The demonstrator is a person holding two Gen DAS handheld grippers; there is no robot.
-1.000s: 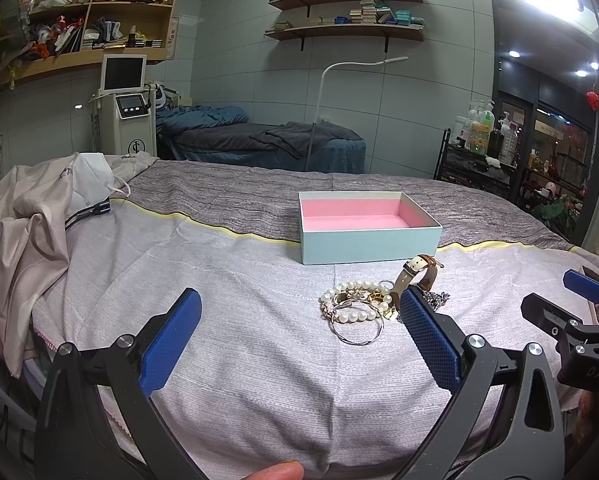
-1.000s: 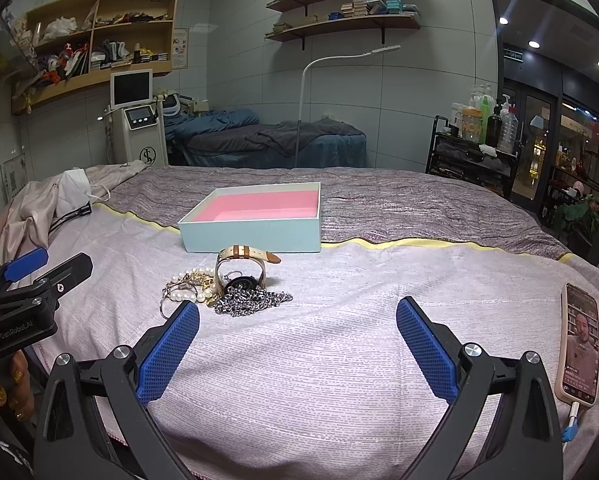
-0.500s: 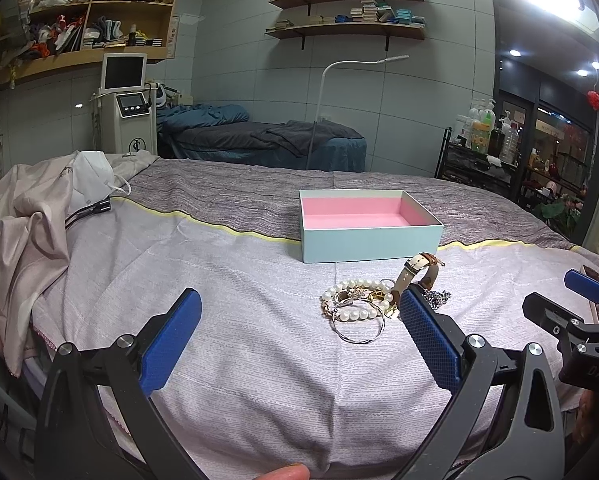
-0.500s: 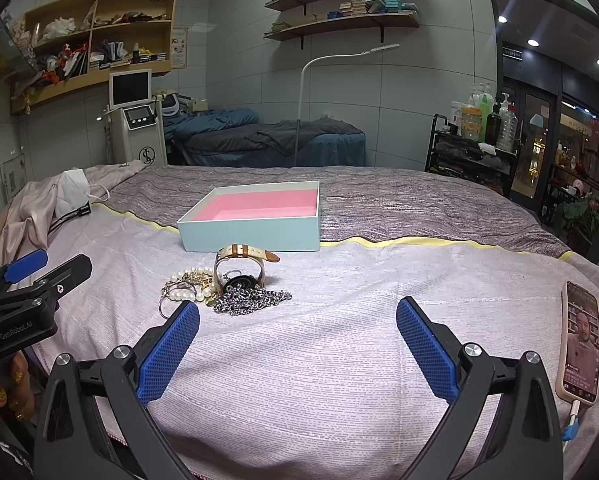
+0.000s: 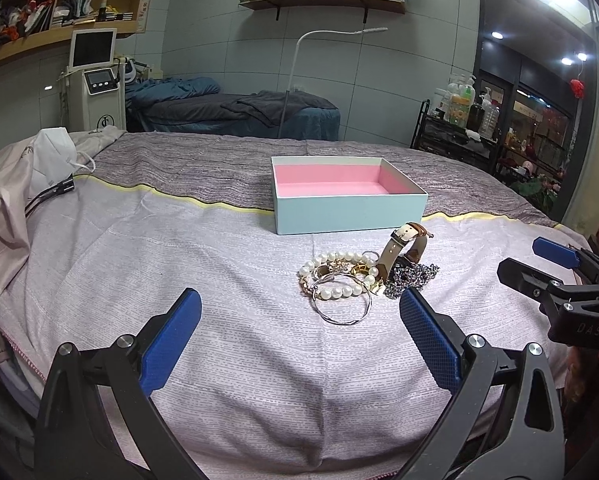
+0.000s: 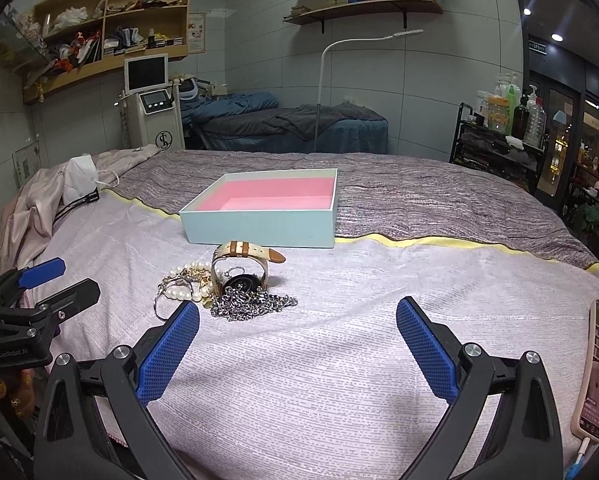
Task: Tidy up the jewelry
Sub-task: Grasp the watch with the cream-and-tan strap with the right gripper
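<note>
Both tools hover wide apart over the bed [image 5: 99,264], each holding nothing. The left tool [image 5: 299,344] has its blue-padded fingers [image 5: 171,340] spread, and the jewelry pile lies on the light cover just ahead of its right finger; in the right wrist view the right tool [image 6: 297,354] is likewise spread, with the pile just past its left finger. The pile holds a pearl bracelet [image 5: 335,264], a thin silver bangle [image 5: 341,300] lying flat at its near edge, a watch [image 6: 241,266] standing on its side with a tan-and-cream strap looped upward, and a silver chain [image 6: 253,304] bunched against the watch's dark face. All these touch or overlap one another. Just beyond them stands an open box [image 5: 349,210], pale blue outside and pink inside, nothing visible in it, straddling the yellow seam where the light cover meets the darker grey blanket [image 6: 419,200]. A phone [image 6: 595,372] with a lit screen lies at the bed's right edge, a cable at its near end. A beige garment [image 5: 3,200] and a white face mask [image 5: 55,152] lie at the left.
</note>
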